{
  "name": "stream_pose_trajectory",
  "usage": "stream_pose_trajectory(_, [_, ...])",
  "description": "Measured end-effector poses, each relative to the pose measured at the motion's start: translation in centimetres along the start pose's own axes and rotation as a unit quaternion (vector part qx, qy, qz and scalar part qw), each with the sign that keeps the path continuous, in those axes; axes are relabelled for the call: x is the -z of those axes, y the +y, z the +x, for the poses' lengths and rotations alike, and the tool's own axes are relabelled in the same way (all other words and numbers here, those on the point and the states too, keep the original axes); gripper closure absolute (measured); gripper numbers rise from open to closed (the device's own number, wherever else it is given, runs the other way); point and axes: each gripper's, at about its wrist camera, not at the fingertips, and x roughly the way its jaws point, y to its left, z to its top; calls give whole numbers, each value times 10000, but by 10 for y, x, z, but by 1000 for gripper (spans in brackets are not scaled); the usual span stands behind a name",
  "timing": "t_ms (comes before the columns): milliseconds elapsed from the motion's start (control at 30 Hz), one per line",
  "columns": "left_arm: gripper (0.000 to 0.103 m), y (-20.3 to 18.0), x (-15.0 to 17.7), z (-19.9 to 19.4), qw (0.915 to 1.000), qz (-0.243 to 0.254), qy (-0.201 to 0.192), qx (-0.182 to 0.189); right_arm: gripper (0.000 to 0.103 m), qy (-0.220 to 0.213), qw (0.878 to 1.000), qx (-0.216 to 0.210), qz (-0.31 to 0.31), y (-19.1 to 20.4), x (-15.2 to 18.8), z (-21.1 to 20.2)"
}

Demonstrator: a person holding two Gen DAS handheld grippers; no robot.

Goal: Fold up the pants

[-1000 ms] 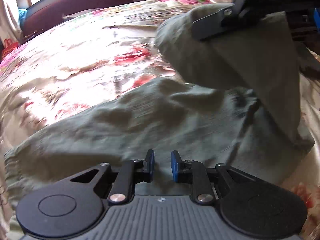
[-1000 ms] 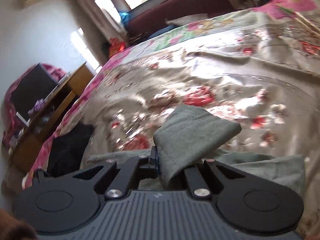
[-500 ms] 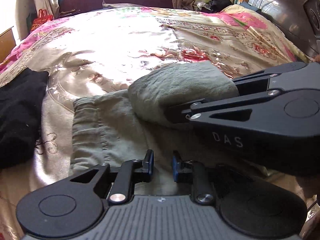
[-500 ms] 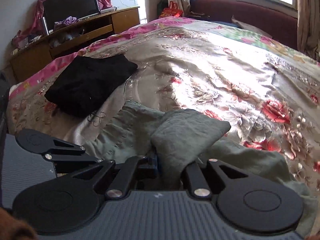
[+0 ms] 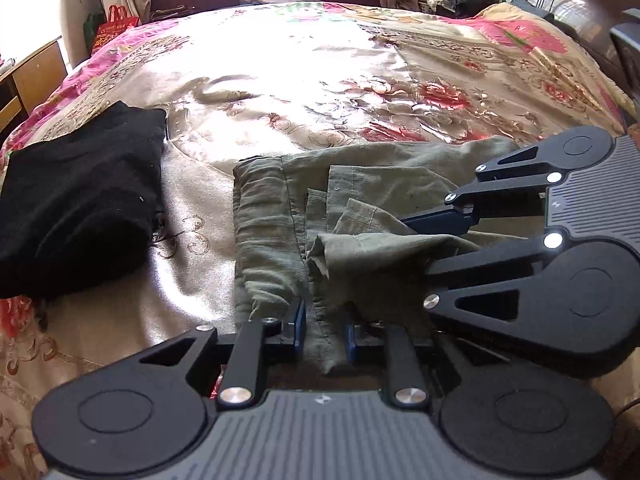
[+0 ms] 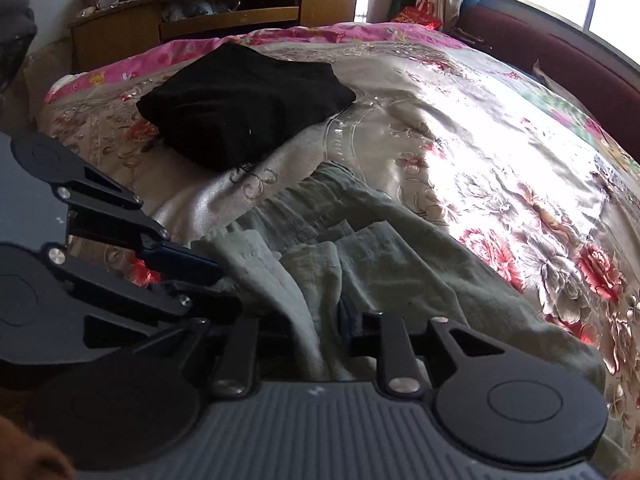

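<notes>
While the left gripper (image 5: 322, 330) stands parted around a pants (image 5: 360, 216) fold on the bed (image 5: 280, 80), closing could snag several layers. Black garment (image 5: 76, 200) lies left. Right view: right gripper (image 6: 320, 320) straddles cloth, grip unclear; a pull may undo the fold. Cabinet (image 6: 224, 12) behind.
</notes>
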Motion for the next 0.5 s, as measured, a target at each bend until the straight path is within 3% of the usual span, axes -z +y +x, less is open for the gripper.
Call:
stream_pose_trajectory(167, [67, 2, 3, -8, 10000, 15, 32, 47, 75, 16, 9996, -264, -19, -1, -2, -1])
stream_pose_trajectory(267, [66, 3, 6, -12, 9999, 113, 93, 36, 66, 106, 9979, -631, 13, -4, -1, -18])
stream_pose_trajectory(400, [65, 8, 16, -19, 9996, 91, 253, -20, 57, -88, 9911, -1211, -551, 4, 4, -54])
stream_pose_trajectory(500, [65, 12, 19, -27, 9995, -61, 293, -59, 57, -25, 9927, -1171, -304, -7, -4, -51])
